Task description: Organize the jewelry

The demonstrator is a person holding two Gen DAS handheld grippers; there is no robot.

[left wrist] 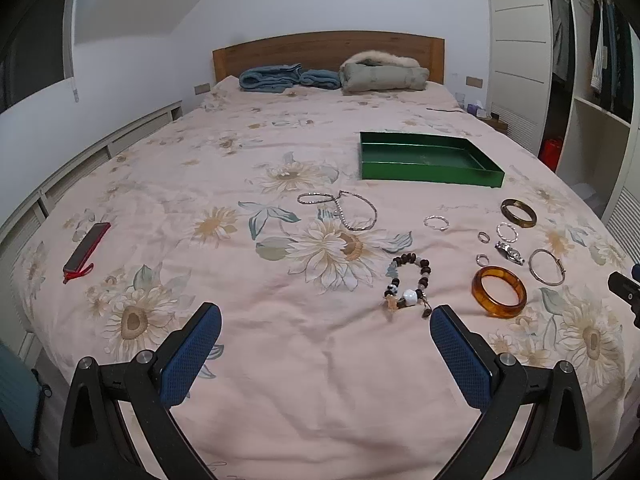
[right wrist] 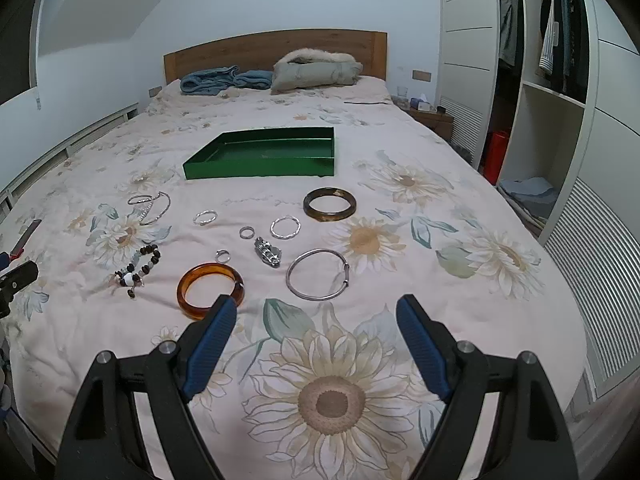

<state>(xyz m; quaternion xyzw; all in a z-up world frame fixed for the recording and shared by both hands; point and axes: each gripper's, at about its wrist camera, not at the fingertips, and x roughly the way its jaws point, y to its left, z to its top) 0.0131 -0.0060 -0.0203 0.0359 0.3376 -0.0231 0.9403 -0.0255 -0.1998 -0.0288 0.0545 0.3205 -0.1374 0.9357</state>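
Right wrist view: right hand-held gripper [right wrist: 316, 312] wide, holding nothing; left hand-held gripper [left wrist: 326, 322] likewise.
Jewelry: loose on bed [right wrist: 480, 320], none in green tray [right wrist: 260, 170].
Nearest: amber bangle [right wrist: 210, 290], silver bangle [right wrist: 318, 280].
Handling: bangles likely stiff, light, slippery, so pinch across rim. Chain necklace [left wrist: 352, 212] limp, so bunch first.
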